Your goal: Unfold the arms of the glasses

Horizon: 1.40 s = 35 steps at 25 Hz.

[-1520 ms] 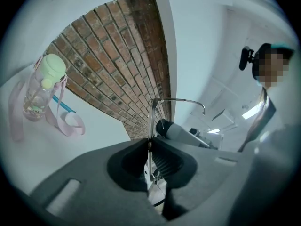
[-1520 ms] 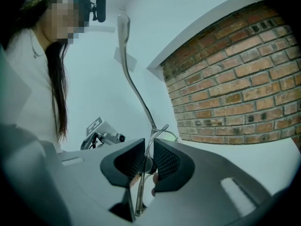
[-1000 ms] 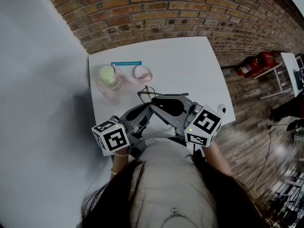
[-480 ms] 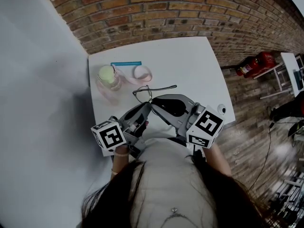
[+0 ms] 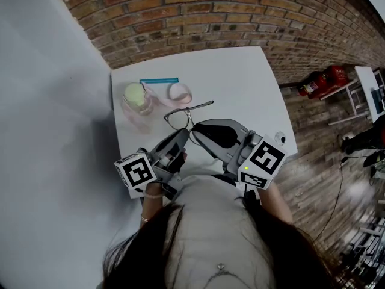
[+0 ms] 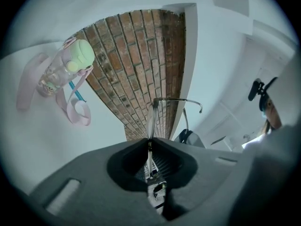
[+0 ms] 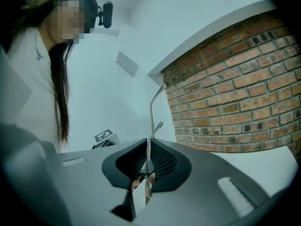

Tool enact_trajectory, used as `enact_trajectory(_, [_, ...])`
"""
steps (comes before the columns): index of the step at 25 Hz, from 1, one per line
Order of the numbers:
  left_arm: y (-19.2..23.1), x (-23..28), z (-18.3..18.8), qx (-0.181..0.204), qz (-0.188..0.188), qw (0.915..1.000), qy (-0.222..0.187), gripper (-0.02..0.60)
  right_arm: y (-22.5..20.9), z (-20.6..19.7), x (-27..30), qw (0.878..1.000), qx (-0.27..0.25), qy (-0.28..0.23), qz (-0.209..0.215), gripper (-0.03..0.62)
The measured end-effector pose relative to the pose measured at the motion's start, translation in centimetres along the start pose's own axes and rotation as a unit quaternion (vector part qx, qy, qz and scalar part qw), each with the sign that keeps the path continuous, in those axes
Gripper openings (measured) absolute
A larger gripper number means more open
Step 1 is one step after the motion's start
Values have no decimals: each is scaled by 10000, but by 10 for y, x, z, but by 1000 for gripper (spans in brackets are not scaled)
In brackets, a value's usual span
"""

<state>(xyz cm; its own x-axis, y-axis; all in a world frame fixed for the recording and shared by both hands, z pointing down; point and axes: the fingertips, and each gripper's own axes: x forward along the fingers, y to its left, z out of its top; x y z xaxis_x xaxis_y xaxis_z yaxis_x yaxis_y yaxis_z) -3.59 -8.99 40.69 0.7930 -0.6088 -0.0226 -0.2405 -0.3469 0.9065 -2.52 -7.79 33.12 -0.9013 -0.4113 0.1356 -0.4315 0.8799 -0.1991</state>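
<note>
The thin dark-framed glasses (image 5: 178,117) hang above the white table (image 5: 246,83), held by both grippers. My left gripper (image 5: 183,135) is shut on the frame's lower edge, which shows edge-on between its jaws in the left gripper view (image 6: 150,124). One arm (image 5: 201,106) sticks out to the right, away from the lenses. In the left gripper view that arm (image 6: 178,99) crosses the top of the frame. My right gripper (image 5: 194,132) is shut on a thin wire part of the glasses (image 7: 151,112), which rises straight out of its jaws.
A pink bottle with a green lid (image 5: 136,99) stands at the table's far left, its pink strap (image 5: 180,92) looped beside it. A blue stick (image 5: 159,80) lies behind them. A brick wall (image 5: 198,17) backs the table. A red object (image 5: 322,82) lies on the floor right.
The glasses have risen and shifted left and away from me. One arm has swung out and now points right. Both grippers keep their hold and moved slightly with the glasses.
</note>
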Motion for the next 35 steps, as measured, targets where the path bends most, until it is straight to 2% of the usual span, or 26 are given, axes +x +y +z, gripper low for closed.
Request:
enact_trajectory(3, [2,-2,0,-85,30,10000,-18,23,0,2,-1,10000,-13,-28,-9,31])
enact_trajectory(6, [5,-3,-3,-507,91,9986,-111,23,0,4,-3,10000,-31,-53,-29,29])
enact_trajectory(8, [6,-4,-3,-625,80,9979,-152,23,-1,5,-4,10000,-41,-70,-49,29])
enact_trajectory(35, [7,-5,10,-1181,-202,9915,-498,23,-5,15,-14,9994,-78,-304,-118,29])
